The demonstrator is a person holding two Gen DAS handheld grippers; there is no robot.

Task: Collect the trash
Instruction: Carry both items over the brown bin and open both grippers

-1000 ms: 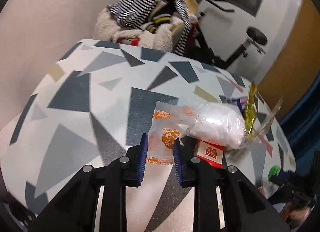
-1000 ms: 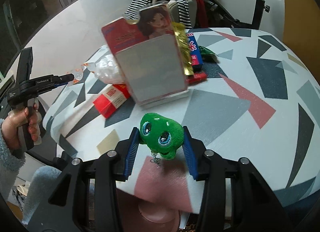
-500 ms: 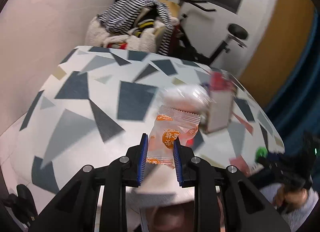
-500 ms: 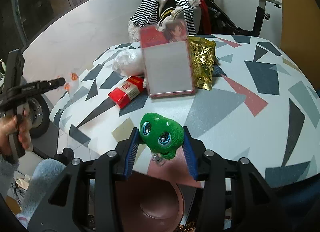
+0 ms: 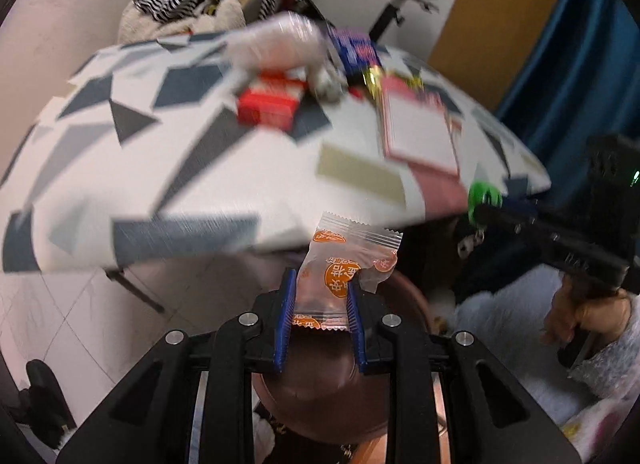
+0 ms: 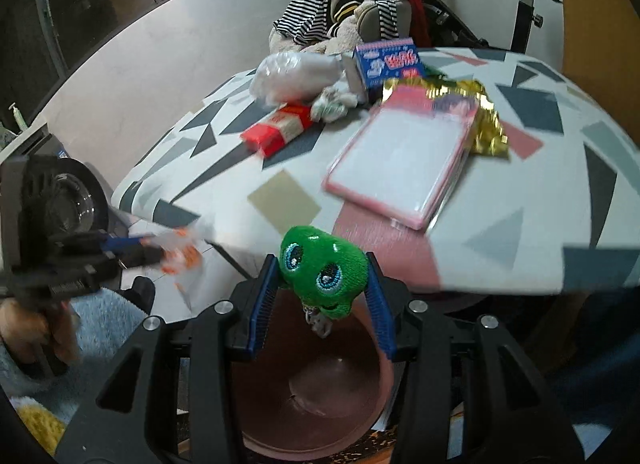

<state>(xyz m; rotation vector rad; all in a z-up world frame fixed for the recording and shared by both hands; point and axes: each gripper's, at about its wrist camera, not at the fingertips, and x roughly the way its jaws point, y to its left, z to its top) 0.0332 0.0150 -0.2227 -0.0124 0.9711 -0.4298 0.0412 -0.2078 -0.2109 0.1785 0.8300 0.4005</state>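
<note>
My left gripper (image 5: 320,296) is shut on a clear snack wrapper with orange print (image 5: 340,264) and holds it off the table's edge, above a brown bin (image 5: 320,396). My right gripper (image 6: 320,288) is shut on a green plush toy with blue eyes (image 6: 322,268), held over the same brown bin (image 6: 316,396). The left gripper with the wrapper (image 6: 180,256) also shows at the left in the right wrist view. The green toy (image 5: 482,199) shows at the right in the left wrist view.
On the patterned table (image 6: 520,199) lie a red box (image 6: 280,127), a clear plastic bag (image 6: 296,75), a blue box (image 6: 388,63), a gold foil wrapper (image 6: 484,119) and a pink-framed card holder (image 6: 400,167). A chair with striped clothes (image 6: 344,11) stands behind.
Both grippers have drawn back off the table and now hang over the brown bin. The card holder, which stood upright, now lies flat.
</note>
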